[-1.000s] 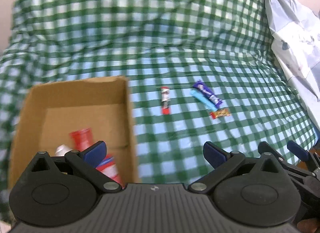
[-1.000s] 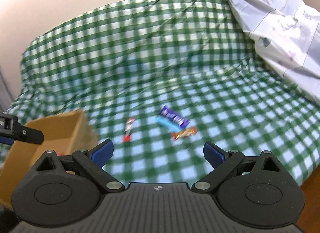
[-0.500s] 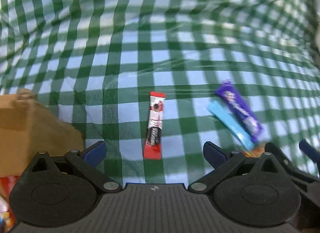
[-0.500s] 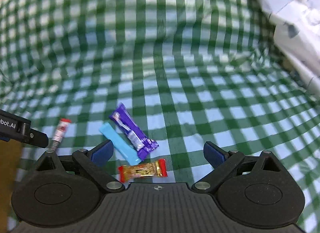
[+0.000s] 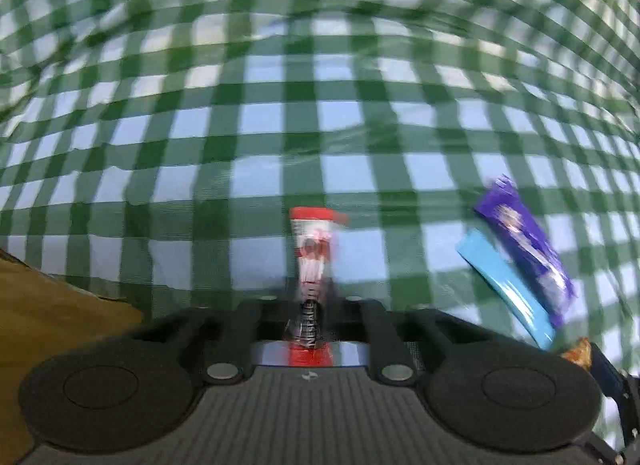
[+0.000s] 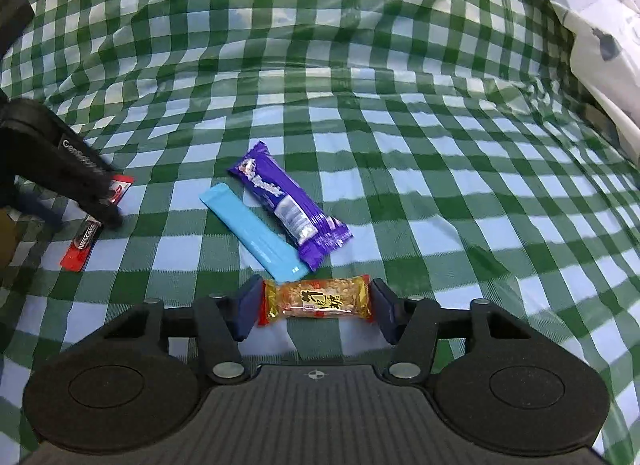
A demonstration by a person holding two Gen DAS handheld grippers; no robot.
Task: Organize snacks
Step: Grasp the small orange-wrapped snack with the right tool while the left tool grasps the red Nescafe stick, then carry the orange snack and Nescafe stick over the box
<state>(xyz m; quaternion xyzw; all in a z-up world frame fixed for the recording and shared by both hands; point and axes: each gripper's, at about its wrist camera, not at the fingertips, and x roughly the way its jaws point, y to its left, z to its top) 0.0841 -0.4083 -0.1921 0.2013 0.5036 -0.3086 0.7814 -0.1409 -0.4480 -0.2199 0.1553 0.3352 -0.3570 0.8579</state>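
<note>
In the last second I came down from above the cardboard box (image 5: 60, 305) to the snacks on the checked cloth (image 6: 360, 65), so picking begins. My left gripper (image 5: 310, 305) has closed on the red coffee stick (image 5: 312, 265); my right gripper (image 6: 316, 305) is half closed, touching both ends of the peanut bar (image 6: 316, 299).

Two bars (image 6: 280, 221) side by side behind nut bar (image 6: 318, 301), sachet (image 6: 94, 225) left.
</note>
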